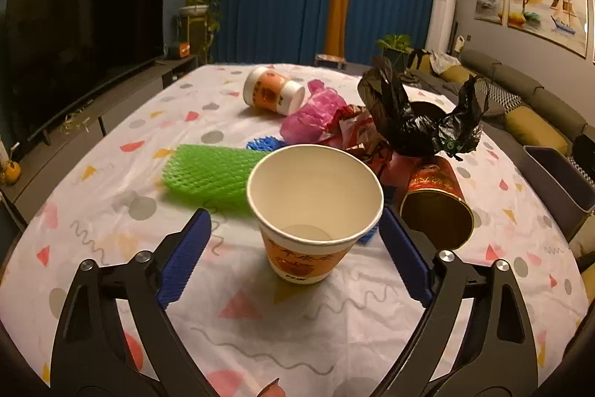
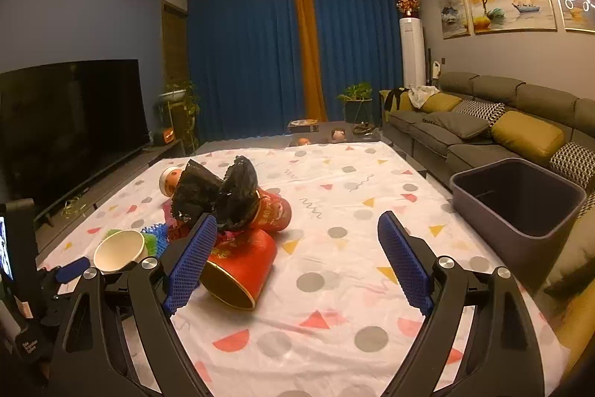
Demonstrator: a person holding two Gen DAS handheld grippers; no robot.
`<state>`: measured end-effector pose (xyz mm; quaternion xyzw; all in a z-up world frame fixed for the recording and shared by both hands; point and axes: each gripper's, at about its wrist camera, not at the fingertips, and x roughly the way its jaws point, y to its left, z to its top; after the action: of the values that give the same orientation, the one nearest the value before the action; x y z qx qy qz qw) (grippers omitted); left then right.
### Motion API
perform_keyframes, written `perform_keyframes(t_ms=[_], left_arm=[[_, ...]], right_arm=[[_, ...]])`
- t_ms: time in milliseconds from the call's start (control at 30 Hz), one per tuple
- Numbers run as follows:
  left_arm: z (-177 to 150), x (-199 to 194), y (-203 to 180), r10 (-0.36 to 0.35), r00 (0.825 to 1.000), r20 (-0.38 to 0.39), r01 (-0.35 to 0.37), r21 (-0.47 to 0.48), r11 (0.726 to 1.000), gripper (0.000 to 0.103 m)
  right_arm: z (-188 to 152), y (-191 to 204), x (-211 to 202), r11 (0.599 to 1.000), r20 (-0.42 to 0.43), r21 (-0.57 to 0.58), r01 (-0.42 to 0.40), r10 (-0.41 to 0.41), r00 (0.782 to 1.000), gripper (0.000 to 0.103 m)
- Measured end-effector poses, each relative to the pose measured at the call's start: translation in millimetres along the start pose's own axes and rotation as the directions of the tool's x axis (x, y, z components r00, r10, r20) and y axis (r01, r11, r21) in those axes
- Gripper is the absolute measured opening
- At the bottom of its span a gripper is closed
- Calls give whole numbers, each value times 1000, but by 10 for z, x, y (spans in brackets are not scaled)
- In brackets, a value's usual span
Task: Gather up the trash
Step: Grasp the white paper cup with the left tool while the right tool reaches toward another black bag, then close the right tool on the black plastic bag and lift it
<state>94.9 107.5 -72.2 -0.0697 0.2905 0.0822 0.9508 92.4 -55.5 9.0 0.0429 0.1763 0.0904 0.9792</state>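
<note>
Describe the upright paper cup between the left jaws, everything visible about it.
The paper cup stands upright on the patterned tablecloth, mouth open, apparently empty, with a cream inside and a rolled white rim. Its outer wall is white at the top and base with an orange band bearing printed characters and a picture. It sits between the open jaws of the left gripper, neither pad pressing it. A green foam net lies just behind, to its left; whether they touch is unclear.
</note>
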Motion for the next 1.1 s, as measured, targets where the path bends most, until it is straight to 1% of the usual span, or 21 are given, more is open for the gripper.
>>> perform_keyframes(t_ms=[33, 167, 233, 367, 433, 467, 567, 633, 667, 733, 767, 800, 833, 867, 933, 1033, 1100], left_arm=[[7, 22, -4, -4, 1000, -7, 4, 1, 1000, 80], [30, 94, -6, -26, 999, -29, 26, -2, 1000, 71], [32, 120, -1, -46, 998, -44, 45, -7, 999, 63], [37, 139, 26, -80, 996, -46, 80, -18, 997, 61], [39, 126, 36, -93, 995, -39, 92, -21, 996, 60], [39, 105, 42, -95, 995, -28, 95, -19, 995, 60], [40, 30, 53, -86, 996, -2, 86, -11, 996, 60], [44, 1, 81, -95, 995, 3, 95, -21, 995, 60], [48, -24, 94, -94, 996, 10, 94, -25, 995, 60], [56, -69, 104, -90, 996, 23, 90, -23, 996, 60], [64, -88, 110, -92, 995, 28, 93, -22, 995, 60], [71, -95, 117, -94, 995, 31, 95, -22, 995, 60], [75, -105, 120, -96, 995, 33, 97, -22, 995, 60], [77, -113, 122, -99, 995, 35, 99, -23, 995, 60], [77, -122, 127, -103, 994, 36, 104, -26, 994, 60], [66, -144, 136, -104, 994, 40, 105, -29, 994, 60], [67, -162, 136, -104, 994, 42, 105, -29, 994, 60]], right_arm=[[4, -7, 15, 1000, -4, 2, -4, 4, 1000, 86], [36, 74, 185, 1000, -28, -4, -24, 24, 999, 86], [46, 129, 278, 1000, -39, -13, -28, 28, 999, 86], [77, 220, 461, 999, -56, -27, -46, 44, 997, 85], [102, 245, 578, 998, -78, -20, -56, 54, 995, 80], [112, 252, 630, 998, -87, -14, -61, 60, 994, 79], [138, 271, 760, 998, -104, -5, -69, 68, 992, 72], [144, 292, 840, 997, -117, -2, -75, 75, 990, 63], [151, 302, 883, 997, -124, -1, -74, 74, 990, 62], [160, 309, 944, 997, -134, 6, -76, 76, 988, 54], [158, 313, 967, 997, -139, 9, -79, 79, 987, 52], [149, 320, 989, 997, -145, 8, -83, 83, 986, 44], [149, 327, 1011, 996, -150, 6, -86, 86, 985, 33], [145, 340, 1023, 996, -159, 0, -90, 89, 983, 28], [138, 346, 1028, 995, -163, -8, -97, 95, 982, 11], [149, 315, 961, 994, -145, -7, -106, 103, 984, 6], [186, 283, 894, 994, -127, 1, -108, 107, 986, 6]])
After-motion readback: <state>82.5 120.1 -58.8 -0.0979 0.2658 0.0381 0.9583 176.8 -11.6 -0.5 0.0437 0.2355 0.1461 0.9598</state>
